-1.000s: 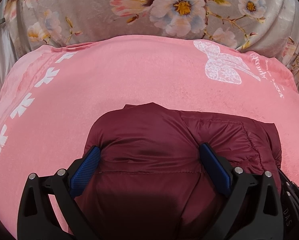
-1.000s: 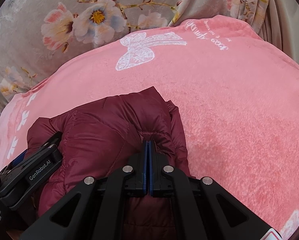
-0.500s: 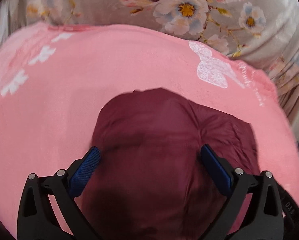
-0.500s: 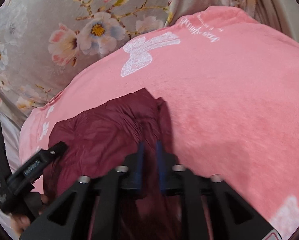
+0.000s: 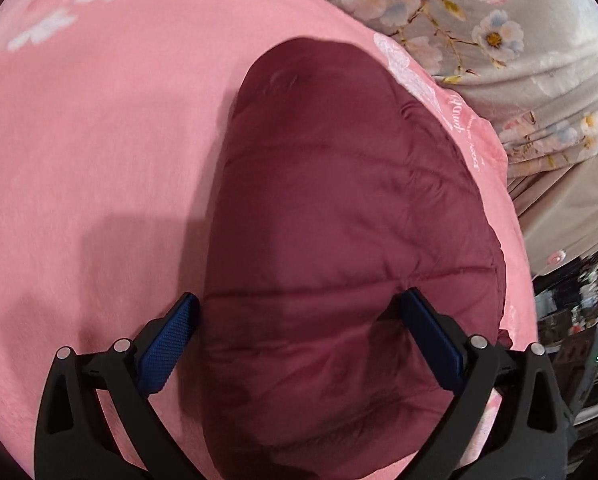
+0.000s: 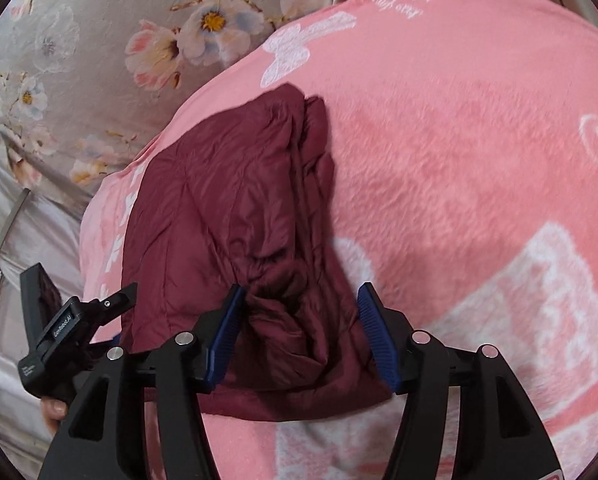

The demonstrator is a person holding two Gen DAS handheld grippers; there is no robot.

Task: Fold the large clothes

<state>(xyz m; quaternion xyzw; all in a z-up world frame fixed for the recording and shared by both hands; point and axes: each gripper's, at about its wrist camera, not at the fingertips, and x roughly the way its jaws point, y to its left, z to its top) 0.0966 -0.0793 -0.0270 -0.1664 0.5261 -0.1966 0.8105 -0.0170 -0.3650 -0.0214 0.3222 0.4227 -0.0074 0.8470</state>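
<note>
A folded maroon puffer jacket [image 5: 339, 208] lies on a pink fleece blanket [image 5: 99, 140]. My left gripper [image 5: 299, 298] hovers open over the jacket's near end, with the quilted cloth spanning the gap between its blue pads. In the right wrist view the jacket [image 6: 219, 200] lies left of centre. My right gripper [image 6: 301, 289] has its jaws opening. A crumpled fold of the jacket sits between them, and the pads do not squeeze it. The left gripper [image 6: 71, 320] shows at the jacket's left side, with a person's finger [image 6: 53, 408] under it.
The pink blanket [image 6: 459, 160] carries white butterfly and lettering prints. A grey floral sheet [image 5: 499, 40] lies beyond it and continues past the blanket's left edge [image 6: 79, 60]. Beige cloth [image 5: 571, 208] and a dark cluttered area [image 5: 579, 340] are at the far right.
My right gripper was shut on a fold of the jacket and has let it go, its jaws now apart. Both hands shifted and turned, so the jacket looks long and slanted in the left view.
</note>
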